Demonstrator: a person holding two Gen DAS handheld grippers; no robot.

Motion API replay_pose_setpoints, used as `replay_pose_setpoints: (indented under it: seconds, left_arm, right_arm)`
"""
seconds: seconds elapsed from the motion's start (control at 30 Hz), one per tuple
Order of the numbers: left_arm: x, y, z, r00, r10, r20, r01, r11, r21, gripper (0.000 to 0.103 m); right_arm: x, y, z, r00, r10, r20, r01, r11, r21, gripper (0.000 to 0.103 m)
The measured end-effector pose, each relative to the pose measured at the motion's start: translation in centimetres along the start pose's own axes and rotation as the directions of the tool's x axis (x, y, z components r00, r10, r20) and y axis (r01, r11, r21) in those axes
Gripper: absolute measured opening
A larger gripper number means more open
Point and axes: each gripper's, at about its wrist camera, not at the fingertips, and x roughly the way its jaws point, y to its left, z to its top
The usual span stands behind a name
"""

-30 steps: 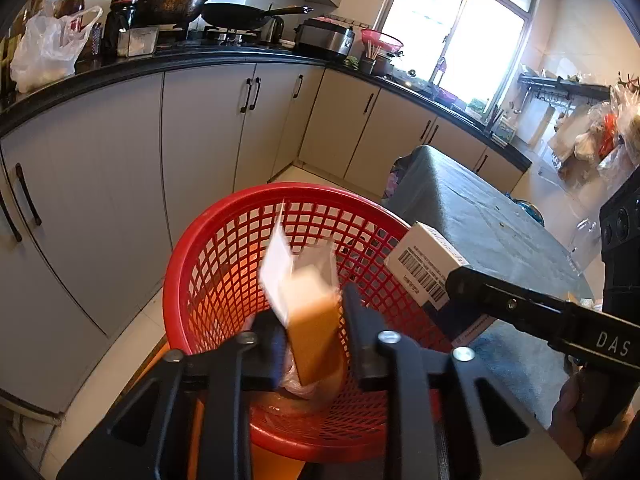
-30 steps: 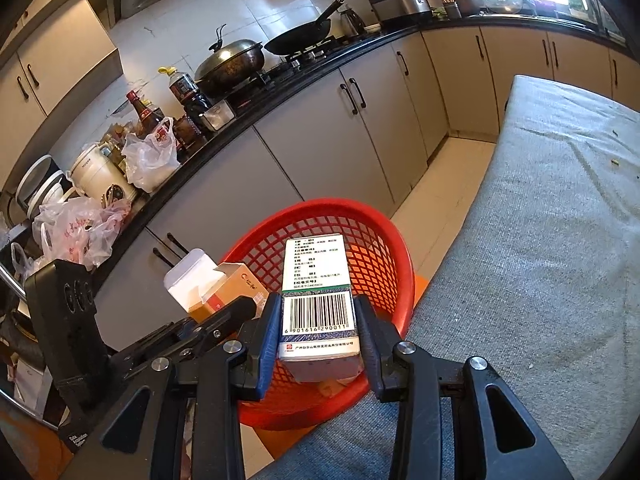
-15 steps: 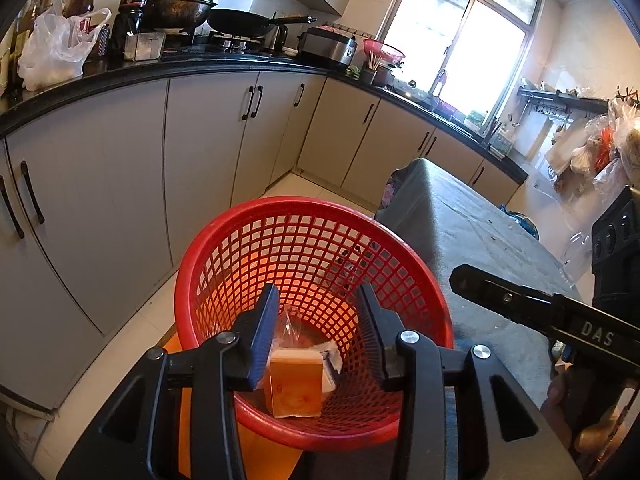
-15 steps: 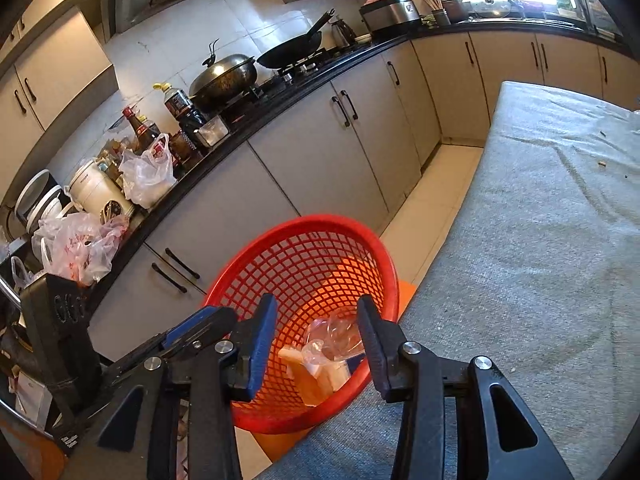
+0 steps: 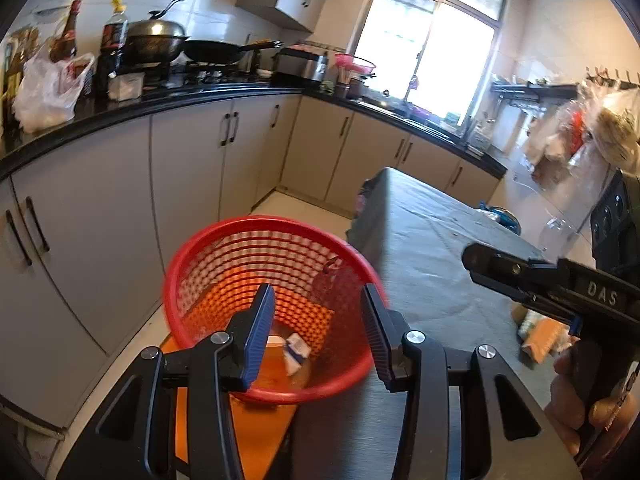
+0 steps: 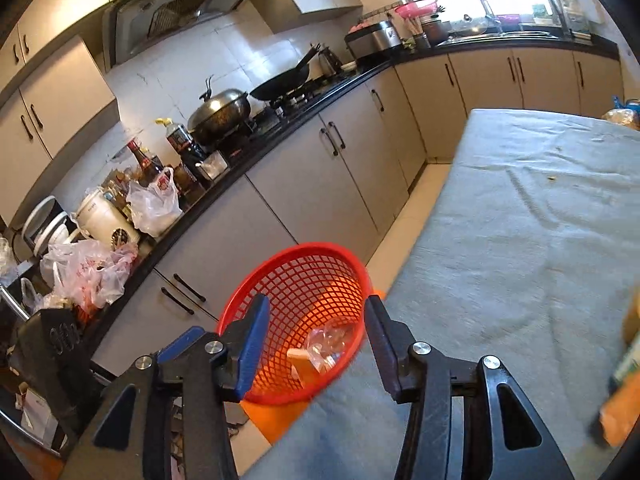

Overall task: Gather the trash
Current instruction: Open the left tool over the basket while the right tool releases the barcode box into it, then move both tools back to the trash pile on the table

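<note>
While both tools open empty over the basket (image 5: pixel 224 248), remaining trash (image 6: pixel 624 408) lies right on the surface (image 6: pixel 520 240) — nearer the right tool (image 6: pixel 312 344) than the left tool (image 5: pixel 318 332).

Daylight from the window (image 5: pixel 432 48) at one o'clock blows out white; fisheye bending darkens corners, and near edges smear with motion blur.

This is a home kitchen. Pale cupboards (image 5: pixel 188 168) with dark handles run along the left wall and turn the corner under a black counter (image 5: pixel 224 94). A lidded pot (image 5: pixel 156 42) and a frying pan (image 5: pixel 224 50) sit on the stove. Sauce bottles (image 6: pixel 184 146) and plastic bags (image 6: pixel 154 206) crowd the counter. A bright window (image 5: pixel 430 54) is at the far end.
</note>
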Motion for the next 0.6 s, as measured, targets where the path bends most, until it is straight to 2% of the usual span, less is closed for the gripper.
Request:
replay_pose_setpoints:
  seconds: [0.2,0.37,0.5,0.6]
  left_arm:
    - [-0.6,-5.0,-0.3,0.998,-0.057,0.002,0.057,0.995,0.076,0.046]
    - [-0.5,-10.1,-1.4,0.993,-0.111,-0.031,0.115,0.981,0.158,0.049]
    - [-0.1,-13.7,-2.6,0.987,-0.148,-0.068,0.159,0.965,0.209,0.052]
    - [0.2,-16.3,-3.5,0.981,-0.168,-0.097,0.188,0.948,0.256,0.055]
  right_arm:
    - [-6.7,-4.7,-1.7,0.996,-0.067,0.051,0.063,0.995,0.079,0.053]
    - [-12.0,-8.8,-3.0,0.985,-0.140,0.098,0.125,0.981,0.148,0.053]
    - [-16.7,-12.3,-4.4,0.963,-0.229,0.139,0.199,0.959,0.200,0.053]
    - [-20.0,-15.4,-5.4,0.935,-0.314,0.164,0.264,0.926,0.269,0.054]
